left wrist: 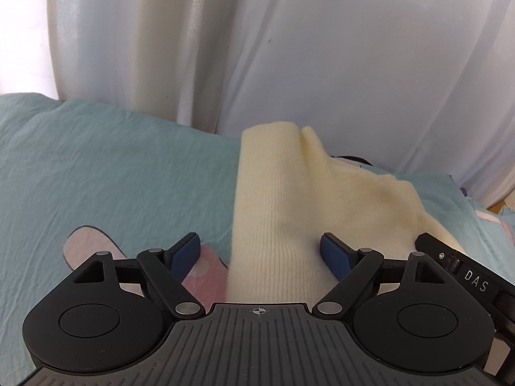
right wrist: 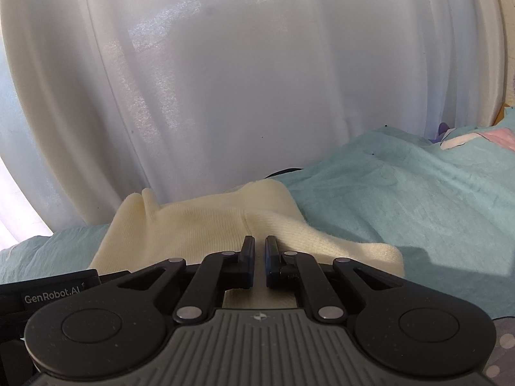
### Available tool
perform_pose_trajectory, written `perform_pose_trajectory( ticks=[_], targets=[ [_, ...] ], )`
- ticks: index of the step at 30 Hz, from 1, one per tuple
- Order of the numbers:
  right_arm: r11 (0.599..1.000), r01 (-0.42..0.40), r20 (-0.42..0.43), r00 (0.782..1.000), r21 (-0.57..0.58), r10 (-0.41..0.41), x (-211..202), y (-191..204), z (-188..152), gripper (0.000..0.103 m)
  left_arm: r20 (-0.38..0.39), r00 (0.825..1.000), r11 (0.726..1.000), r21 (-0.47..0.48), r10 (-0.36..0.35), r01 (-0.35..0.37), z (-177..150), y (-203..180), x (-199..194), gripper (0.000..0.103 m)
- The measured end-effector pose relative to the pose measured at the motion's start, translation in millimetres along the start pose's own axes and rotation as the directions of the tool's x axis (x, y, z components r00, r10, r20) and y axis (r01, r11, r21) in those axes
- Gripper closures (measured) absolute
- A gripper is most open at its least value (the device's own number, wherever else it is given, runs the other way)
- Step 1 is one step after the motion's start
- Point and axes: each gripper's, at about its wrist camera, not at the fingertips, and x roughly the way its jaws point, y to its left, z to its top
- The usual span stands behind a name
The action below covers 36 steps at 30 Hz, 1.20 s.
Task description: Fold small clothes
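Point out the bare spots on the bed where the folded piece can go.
Left of the cream knit garment, teal sheet lies bare up to the white curtain, above the pink print. Right of the garment, the sheet is bare too. The left gripper and right gripper crowd the garment's near end.

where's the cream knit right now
On the teal sheet before the white curtain, the cream knit lies under both grippers: the open left gripper and the right gripper.

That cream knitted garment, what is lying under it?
The cream knitted garment lies on a teal bedsheet with a pink print at its edge. Anything beneath the knit is covered.
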Motion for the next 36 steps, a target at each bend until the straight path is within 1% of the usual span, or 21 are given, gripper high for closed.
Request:
perform_pose_trajectory(
  ticks=[5,7,9,10,12,13,14,15,16,17,19,21,22,23,25,26,27,30,32,33,36],
  targets=[
    [0.999,0.013,-0.003,1.000,-0.045,-0.013,0,6,-1,0.095,0.022,1.000,1.000,-0.001,-0.006,0.006,-5,4,-5,0.013],
    [0.998,0.009,-0.015,1.000,-0.067,-0.010,1,8,1,0.094,0.012,1.000,1.000,-0.002,-0.012,0.012,-5,9,-8,0.009],
    [0.998,-0.012,-0.049,0.999,-0.061,0.009,-2,5,5,0.094,-0.014,0.999,0.999,-0.004,-0.037,0.037,-5,19,-17,0.007],
    [0.999,-0.024,-0.071,0.997,-0.045,0.021,-7,1,8,0.093,-0.028,0.997,0.997,-0.017,-0.069,0.069,-4,28,-23,0.007],
    [0.997,-0.064,-0.101,0.993,0.030,0.067,-28,-15,14,0.083,-0.056,0.987,0.987,-0.072,-0.151,0.146,0,53,-36,0.007],
    [0.994,-0.083,-0.106,0.990,0.071,0.090,-39,-26,16,0.064,-0.072,0.981,0.980,-0.100,-0.181,0.173,1,66,-42,0.007],
    [0.990,-0.088,-0.121,0.987,0.112,0.102,-51,-39,18,0.036,-0.087,0.976,0.974,-0.125,-0.199,0.188,3,79,-48,0.007],
    [0.987,-0.081,-0.130,0.987,0.138,0.099,-59,-50,19,0.029,-0.100,0.974,0.972,-0.142,-0.203,0.188,4,90,-53,0.011],
    [0.982,-0.088,-0.132,0.985,0.164,0.110,-69,-64,20,0.027,-0.109,0.973,0.970,-0.155,-0.205,0.187,5,99,-56,0.014],
    [0.977,-0.103,-0.154,0.979,0.188,0.133,-72,-76,21,0.027,-0.115,0.966,0.963,-0.173,-0.230,0.209,6,108,-57,0.015],
    [0.940,-0.161,-0.231,0.944,0.301,0.235,-65,-100,21,0.029,-0.125,0.938,0.930,-0.224,-0.323,0.290,6,116,-54,0.018],
    [0.893,-0.194,-0.280,0.904,0.407,0.324,-50,-115,17,0.037,-0.148,0.904,0.896,-0.266,-0.402,0.355,5,111,-45,0.021],
    [0.877,-0.196,-0.290,0.893,0.438,0.345,-44,-119,14,0.043,-0.161,0.889,0.887,-0.266,-0.428,0.378,4,106,-40,0.022],
    [0.868,-0.194,-0.302,0.884,0.458,0.357,-38,-120,12,0.046,-0.176,0.879,0.883,-0.252,-0.444,0.396,3,100,-36,0.022],
    [0.850,-0.217,-0.295,0.872,0.480,0.390,-29,-122,12,0.048,-0.200,0.872,0.887,-0.230,-0.446,0.401,1,90,-28,0.025],
    [0.838,-0.218,-0.296,0.866,0.500,0.402,-25,-123,12,0.049,-0.194,0.868,0.880,-0.236,-0.458,0.412,1,88,-27,0.026],
    [0.829,-0.223,-0.299,0.859,0.513,0.416,-22,-123,13,0.049,-0.200,0.857,0.870,-0.249,-0.475,0.425,1,88,-24,0.029],
    [0.804,-0.259,-0.312,0.824,0.536,0.473,-7,-119,14,0.053,-0.214,0.827,0.838,-0.314,-0.520,0.446,2,86,-15,0.033],
    [0.774,-0.268,-0.306,0.807,0.574,0.506,0,-119,12,0.057,-0.214,0.824,0.834,-0.322,-0.525,0.448,1,83,-12,0.039],
    [0.765,-0.267,-0.302,0.804,0.586,0.512,2,-118,11,0.059,-0.211,0.828,0.838,-0.313,-0.520,0.446,0,80,-11,0.042],
    [0.766,-0.274,-0.286,0.812,0.582,0.508,1,-112,7,0.064,-0.215,0.845,0.863,-0.260,-0.490,0.434,1,70,-12,0.053]
  ],
)
